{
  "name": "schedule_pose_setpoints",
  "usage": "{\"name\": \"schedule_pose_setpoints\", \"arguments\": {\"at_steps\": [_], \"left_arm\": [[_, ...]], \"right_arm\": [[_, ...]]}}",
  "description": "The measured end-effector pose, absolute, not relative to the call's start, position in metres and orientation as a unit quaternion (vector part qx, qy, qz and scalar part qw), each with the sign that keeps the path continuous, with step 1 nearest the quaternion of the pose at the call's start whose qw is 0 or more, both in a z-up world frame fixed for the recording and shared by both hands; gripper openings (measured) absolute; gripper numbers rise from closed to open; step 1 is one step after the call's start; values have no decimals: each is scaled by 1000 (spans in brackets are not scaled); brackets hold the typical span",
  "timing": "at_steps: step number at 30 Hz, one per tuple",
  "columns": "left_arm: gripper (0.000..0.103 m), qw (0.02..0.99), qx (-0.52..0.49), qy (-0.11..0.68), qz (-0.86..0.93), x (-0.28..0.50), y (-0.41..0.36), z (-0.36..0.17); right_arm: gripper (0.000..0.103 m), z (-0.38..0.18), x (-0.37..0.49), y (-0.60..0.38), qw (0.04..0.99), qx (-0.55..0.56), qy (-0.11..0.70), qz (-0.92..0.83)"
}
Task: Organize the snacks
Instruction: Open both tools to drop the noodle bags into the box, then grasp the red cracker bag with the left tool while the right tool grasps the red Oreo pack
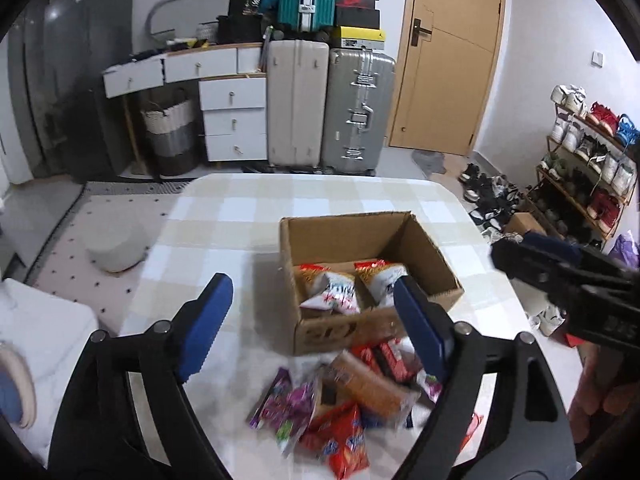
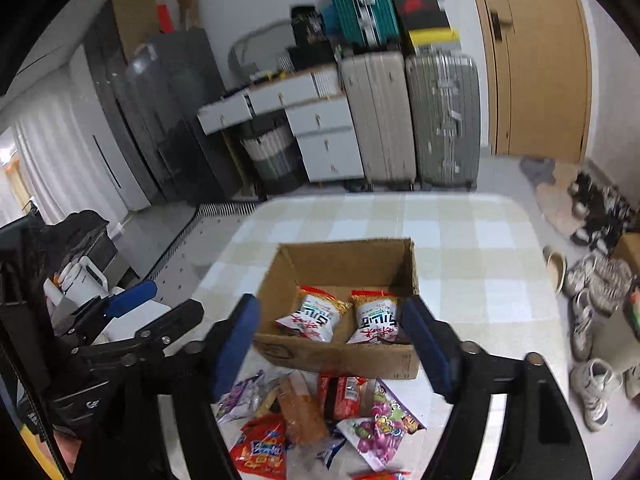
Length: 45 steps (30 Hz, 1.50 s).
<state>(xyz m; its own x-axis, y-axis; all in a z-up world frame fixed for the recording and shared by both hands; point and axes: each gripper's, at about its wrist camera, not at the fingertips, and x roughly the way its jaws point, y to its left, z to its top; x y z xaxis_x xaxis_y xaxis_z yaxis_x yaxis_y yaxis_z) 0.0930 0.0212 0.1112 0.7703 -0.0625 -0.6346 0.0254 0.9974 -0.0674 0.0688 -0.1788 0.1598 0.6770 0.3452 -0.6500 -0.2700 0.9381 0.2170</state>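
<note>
An open cardboard box (image 1: 344, 240) (image 2: 344, 260) stands on the table with the checked cloth (image 1: 240, 216) (image 2: 460, 232). Inside it lie two white-and-red snack packets (image 1: 332, 290) (image 2: 312, 316), side by side. A loose pile of snack bags (image 1: 340, 404) (image 2: 320, 412) lies on the cloth in front of the box. My left gripper (image 1: 312, 284) hovers above the box's near side, open, with nothing between its blue pads. My right gripper (image 2: 331, 305) hangs over the same spot, open and holding nothing. Each gripper shows at the edge of the other's view (image 1: 528, 248) (image 2: 160, 308).
Beyond the table stand suitcases (image 1: 320, 108), a white drawer unit (image 1: 234, 120) and a wooden door (image 1: 448, 56). A shoe rack (image 1: 580, 160) and loose shoes fill the floor on the right. A round grey pouf (image 1: 116, 248) sits on the rug at left.
</note>
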Motion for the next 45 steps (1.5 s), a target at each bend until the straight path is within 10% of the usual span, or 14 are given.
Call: {"name": "schedule_pose_setpoints", "arguments": {"at_steps": [8,26,45], "left_arm": [[94,950,-13,310,15,11,20,143],[102,985,34,172,2,-124,20,141],[102,935,1,352,-34,-50,30,-23]], "right_arm": [[100,194,-15,-179,944,43,287,159],[103,175,-159,-200,974,35,177,139],[103,83,-116,-221,960,53,242,133]]}}
